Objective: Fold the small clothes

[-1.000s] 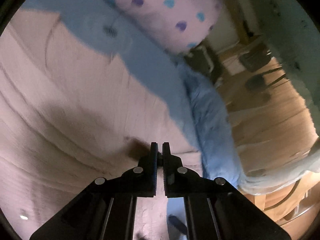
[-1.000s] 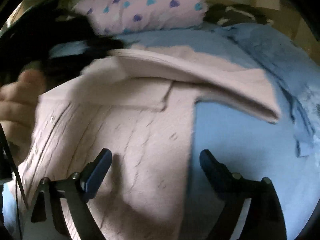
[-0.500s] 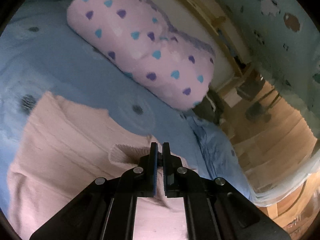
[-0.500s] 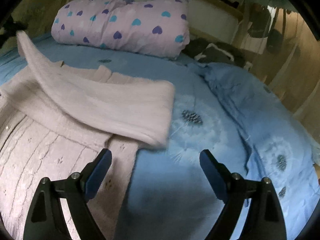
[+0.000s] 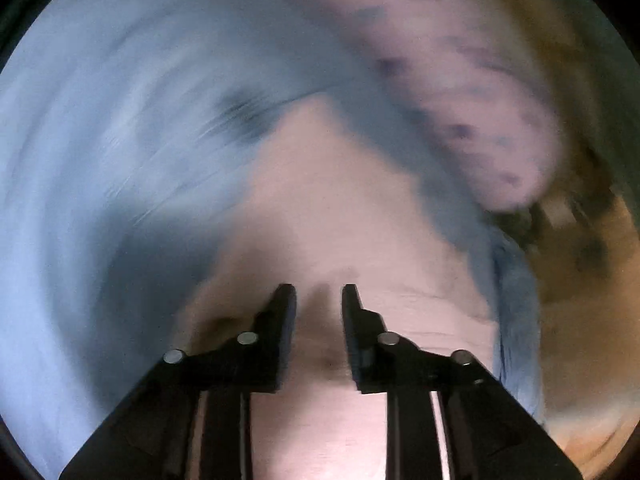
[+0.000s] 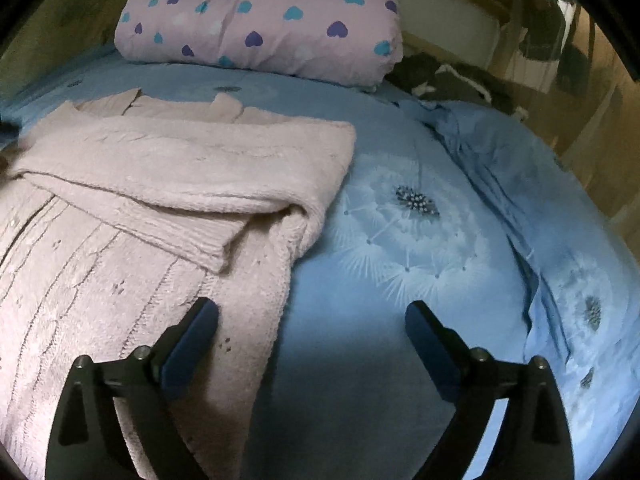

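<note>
My pink cardigan (image 6: 100,280) lies lengthwise on the bed's (image 6: 400,320) left half, neckline toward the pillow (image 6: 260,20), one sleeve (image 6: 192,168) folded crosswise. Right gripper (image 6: 312,320) gapes wide, empty. Left gripper (image 5: 319,300), just opening, grips nothing over the blurred knit.

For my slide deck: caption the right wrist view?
Open right tongs hover over pink sweater edge on blue bedspread.

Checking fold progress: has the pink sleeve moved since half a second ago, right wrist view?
Yes. The sleeve has dropped: its left end, earlier raised level with the heart pillow, now lies flat below it.
</note>
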Available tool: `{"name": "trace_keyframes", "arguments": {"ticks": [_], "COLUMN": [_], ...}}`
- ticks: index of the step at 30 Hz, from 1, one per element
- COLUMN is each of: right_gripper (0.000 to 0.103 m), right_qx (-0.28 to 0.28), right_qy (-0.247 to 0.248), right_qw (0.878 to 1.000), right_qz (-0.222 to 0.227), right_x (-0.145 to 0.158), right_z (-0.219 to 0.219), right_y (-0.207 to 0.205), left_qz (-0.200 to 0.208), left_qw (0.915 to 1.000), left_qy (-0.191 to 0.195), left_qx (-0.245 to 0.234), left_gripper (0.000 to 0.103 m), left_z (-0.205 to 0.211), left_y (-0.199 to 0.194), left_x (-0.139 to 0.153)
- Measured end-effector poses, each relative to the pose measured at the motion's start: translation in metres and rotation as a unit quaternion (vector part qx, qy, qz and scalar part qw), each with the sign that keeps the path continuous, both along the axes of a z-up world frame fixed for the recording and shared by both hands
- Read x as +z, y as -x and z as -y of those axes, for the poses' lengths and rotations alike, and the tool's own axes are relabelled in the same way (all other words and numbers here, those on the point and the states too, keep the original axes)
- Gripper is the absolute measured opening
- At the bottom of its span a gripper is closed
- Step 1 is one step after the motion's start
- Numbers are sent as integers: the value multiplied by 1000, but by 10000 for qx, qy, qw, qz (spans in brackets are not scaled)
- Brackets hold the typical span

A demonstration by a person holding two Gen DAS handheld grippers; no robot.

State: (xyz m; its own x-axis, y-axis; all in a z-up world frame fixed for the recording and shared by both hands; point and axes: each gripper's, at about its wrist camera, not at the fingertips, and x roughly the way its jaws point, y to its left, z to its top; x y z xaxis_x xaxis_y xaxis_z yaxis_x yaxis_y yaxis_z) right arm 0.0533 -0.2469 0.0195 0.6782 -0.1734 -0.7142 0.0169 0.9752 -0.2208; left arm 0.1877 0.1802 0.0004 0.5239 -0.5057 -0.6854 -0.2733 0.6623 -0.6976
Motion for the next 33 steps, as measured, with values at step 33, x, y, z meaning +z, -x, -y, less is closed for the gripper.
{"name": "trace_keyframes", "arguments": {"ticks": [33], "right_gripper": [101], "right_qx": [27], "right_qy": [-1524], "right_qw": [9852], "right_qz": [-781], "right_x": [-11], "right_z": [-18], "right_y": [96], "left_qz": [1628], "left_qw": [9558], "left_qy": [-2388], "left_qx": [-547], "left_gripper": [27], "left_z": [41], "left_y": [224], "left_x": [58]}}
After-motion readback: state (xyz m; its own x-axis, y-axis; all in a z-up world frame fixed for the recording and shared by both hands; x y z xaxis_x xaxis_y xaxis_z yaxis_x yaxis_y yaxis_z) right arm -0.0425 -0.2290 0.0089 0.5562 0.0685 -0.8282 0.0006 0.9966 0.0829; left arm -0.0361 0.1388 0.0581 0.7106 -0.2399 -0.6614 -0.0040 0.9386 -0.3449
